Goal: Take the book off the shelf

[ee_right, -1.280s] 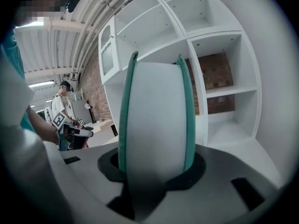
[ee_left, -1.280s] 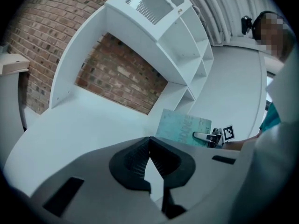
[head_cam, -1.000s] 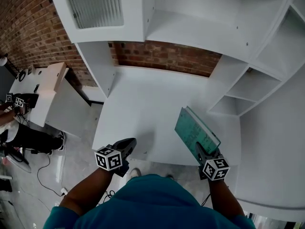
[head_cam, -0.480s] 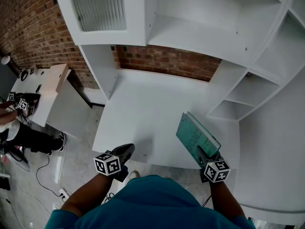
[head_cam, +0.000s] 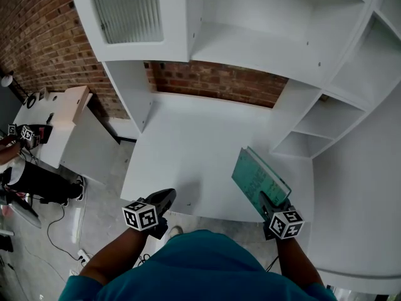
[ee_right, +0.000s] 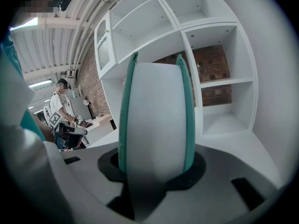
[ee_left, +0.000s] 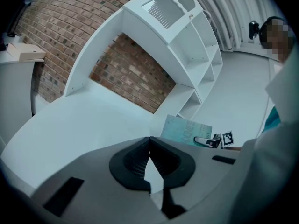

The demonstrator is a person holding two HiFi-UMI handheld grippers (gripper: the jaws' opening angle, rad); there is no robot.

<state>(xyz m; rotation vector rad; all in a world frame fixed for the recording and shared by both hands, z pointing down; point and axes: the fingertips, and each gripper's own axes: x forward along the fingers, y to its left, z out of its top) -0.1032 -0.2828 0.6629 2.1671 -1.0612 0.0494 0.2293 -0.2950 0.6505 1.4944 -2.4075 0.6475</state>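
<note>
The teal-covered book [head_cam: 258,179] is held tilted above the right front part of the white desk [head_cam: 188,149], outside the shelves. My right gripper [head_cam: 267,202] is shut on its near end. In the right gripper view the book [ee_right: 154,111] stands between the jaws, with white page edges facing the camera and a teal cover on each side. My left gripper [head_cam: 164,199] hovers by the desk's front edge, shut and holding nothing. In the left gripper view its pads meet at the tips [ee_left: 149,141], and the book [ee_left: 186,131] shows far right.
The white shelf unit [head_cam: 250,36] rises behind the desk, with open cubbies [head_cam: 319,127] at the right and a brick wall [head_cam: 219,77] behind. At the far left a person [head_cam: 25,177] sits at another white table [head_cam: 56,115] carrying small items.
Both grippers and the book have dropped slightly toward the desk's near edge. The right gripper's hold on the book is unchanged.
</note>
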